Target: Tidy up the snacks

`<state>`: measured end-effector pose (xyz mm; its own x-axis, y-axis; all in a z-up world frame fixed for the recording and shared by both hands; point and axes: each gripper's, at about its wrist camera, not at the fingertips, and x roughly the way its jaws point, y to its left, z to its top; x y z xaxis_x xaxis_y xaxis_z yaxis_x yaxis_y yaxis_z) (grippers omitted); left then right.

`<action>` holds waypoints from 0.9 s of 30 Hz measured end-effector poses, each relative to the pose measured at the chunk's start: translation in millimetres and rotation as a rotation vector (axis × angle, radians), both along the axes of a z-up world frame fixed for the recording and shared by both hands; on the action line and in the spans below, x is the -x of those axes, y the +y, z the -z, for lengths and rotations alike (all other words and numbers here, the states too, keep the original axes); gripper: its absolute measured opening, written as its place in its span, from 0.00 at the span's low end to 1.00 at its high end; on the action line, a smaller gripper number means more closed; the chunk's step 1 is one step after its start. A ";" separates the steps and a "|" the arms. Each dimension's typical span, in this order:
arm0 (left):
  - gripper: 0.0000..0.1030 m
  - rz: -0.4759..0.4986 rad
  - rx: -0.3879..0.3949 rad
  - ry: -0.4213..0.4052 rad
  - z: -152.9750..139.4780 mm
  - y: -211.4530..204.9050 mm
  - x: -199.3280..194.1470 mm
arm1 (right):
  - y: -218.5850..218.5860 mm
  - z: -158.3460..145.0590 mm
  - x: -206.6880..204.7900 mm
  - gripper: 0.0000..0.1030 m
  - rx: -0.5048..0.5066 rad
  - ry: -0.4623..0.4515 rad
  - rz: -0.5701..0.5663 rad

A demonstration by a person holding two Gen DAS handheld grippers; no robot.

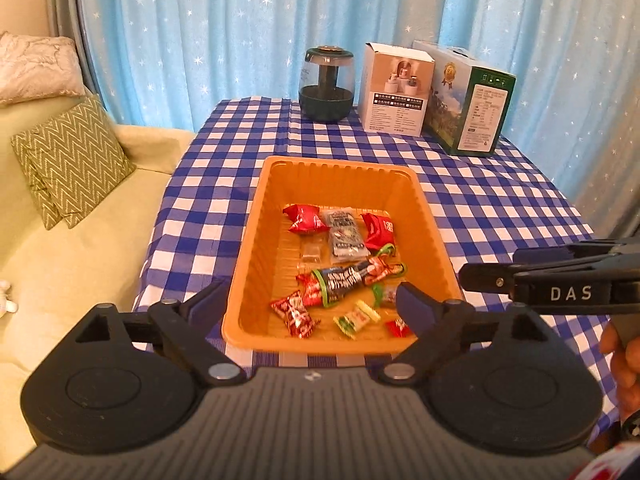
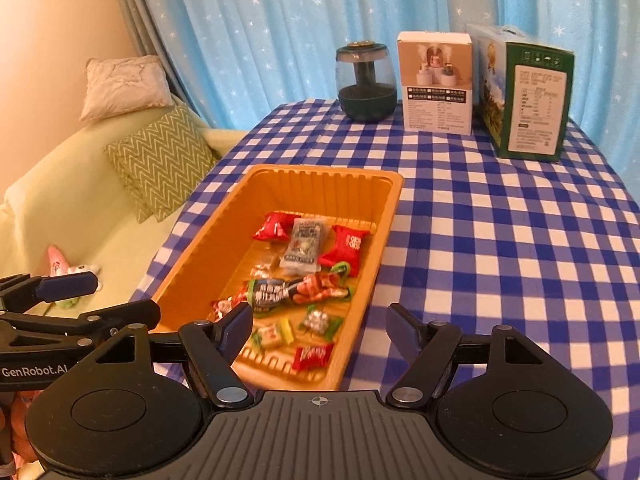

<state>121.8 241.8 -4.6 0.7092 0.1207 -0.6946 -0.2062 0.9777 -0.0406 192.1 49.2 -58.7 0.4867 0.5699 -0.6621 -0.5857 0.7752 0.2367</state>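
Both grippers hang above the near edge of the table, empty. The left gripper point(image 1: 312, 300) has its jaws wide apart, and the right gripper point(image 2: 318, 330) is wide too. Just in front of them stands the orange tray point(image 1: 244, 240) on the checked cloth point(image 2: 500, 240), and all the snacks point(image 1: 344, 276) I can see lie inside it, mostly in the near half. No snack shows on the cloth, so the sorting seems nearly finished.

If a piece must be moved, I would come down straight, close on one wrapper end only, and keep away from the tray wall.

The grippers carry the words "DAS" and "GenRobot.AI". Farther back stand a dark jar point(image 1: 326, 84) and two boxes point(image 1: 436, 92); their print is too small to read.
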 end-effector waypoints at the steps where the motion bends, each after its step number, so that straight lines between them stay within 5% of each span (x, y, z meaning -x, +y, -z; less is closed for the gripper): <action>1: 0.89 -0.001 0.000 -0.003 -1.2 -2.3 4.2 | -2.5 -1.2 5.4 0.71 0.002 -0.002 0.001; 27: 0.93 -0.073 0.013 -0.016 -27.4 -57.9 110.1 | -67.3 -25.1 107.6 0.72 -0.010 -0.047 0.037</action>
<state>11.7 183.8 22.7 0.7095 0.1636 -0.6855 -0.2765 0.9593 -0.0573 84.5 -18.2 -33.6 0.5383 0.5574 -0.6321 -0.5674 0.7943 0.2172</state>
